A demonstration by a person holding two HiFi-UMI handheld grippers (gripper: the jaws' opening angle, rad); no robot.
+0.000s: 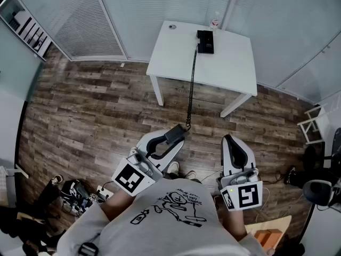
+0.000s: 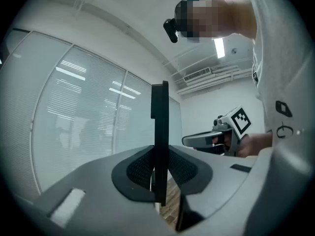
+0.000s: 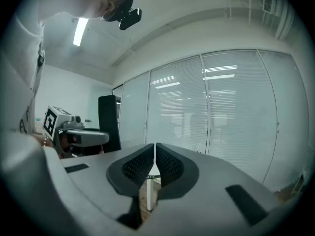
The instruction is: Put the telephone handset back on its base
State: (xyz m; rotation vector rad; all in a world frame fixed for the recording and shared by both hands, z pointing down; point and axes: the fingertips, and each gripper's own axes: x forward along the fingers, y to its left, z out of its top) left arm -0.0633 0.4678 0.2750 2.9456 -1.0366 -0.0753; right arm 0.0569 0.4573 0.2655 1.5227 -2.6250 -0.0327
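The black handset (image 1: 174, 134) is clamped between the pads of my left gripper (image 1: 171, 138), held above the wooden floor well away from the table. In the left gripper view the handset (image 2: 159, 146) stands edge-on between the jaws. Its coiled cord (image 1: 190, 84) stretches up to the black telephone base (image 1: 205, 41) on the white table (image 1: 234, 63). My right gripper (image 1: 230, 141) is to the right of the left one, shut with nothing in it; its pads (image 3: 170, 167) nearly touch. From there the left gripper (image 3: 81, 137) and the upright handset (image 3: 109, 122) show at the left.
A small bottle (image 1: 214, 21) stands at the table's far edge. Glass walls with blinds enclose the room. A shelf (image 1: 26, 28) is at far left, a white rack (image 1: 311, 124) and an office chair (image 1: 319, 188) at right, bags (image 1: 74, 196) on the floor.
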